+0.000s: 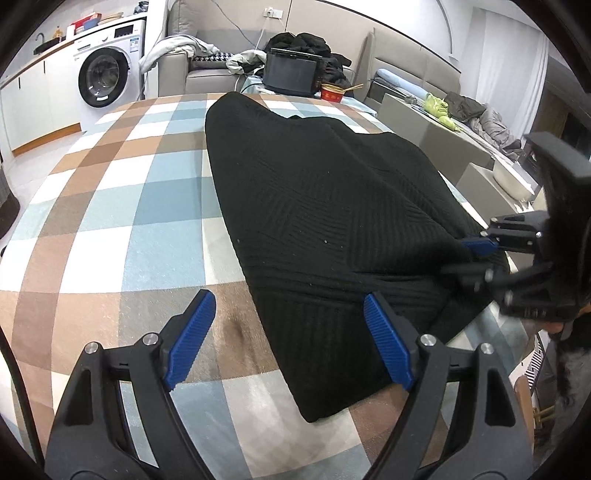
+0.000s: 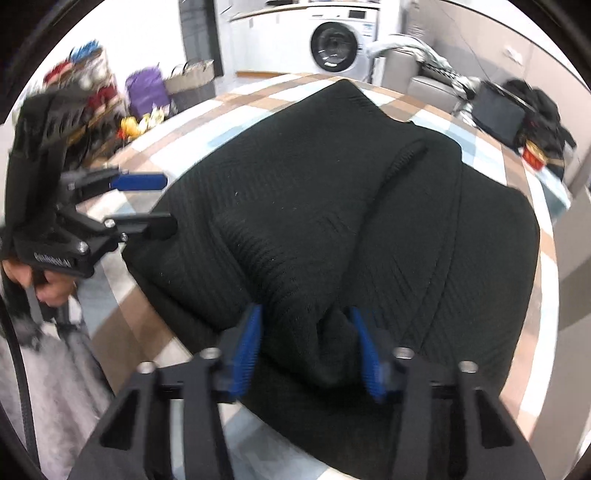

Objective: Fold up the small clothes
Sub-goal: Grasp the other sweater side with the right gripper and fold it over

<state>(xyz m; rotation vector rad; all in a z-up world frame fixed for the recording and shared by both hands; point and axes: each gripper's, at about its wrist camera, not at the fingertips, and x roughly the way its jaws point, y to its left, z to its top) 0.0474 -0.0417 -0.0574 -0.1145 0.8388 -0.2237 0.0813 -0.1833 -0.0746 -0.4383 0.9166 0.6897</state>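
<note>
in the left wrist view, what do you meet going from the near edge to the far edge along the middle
left gripper → black knit garment on the checked cloth → black box-like appliance → pile of dark clothes → wall socket

Left wrist cam: rides the left claw [image 1: 284, 332], angled down, low over the checked counter [image 1: 110, 206], facing the washing machine [image 1: 105, 77] and sofa. Right wrist cam: steeper, close in on the black knit [image 2: 332, 206] at its claw [image 2: 306, 347]. Overlap: knit, counter, washing machine; each cam catches the other claw.
</note>
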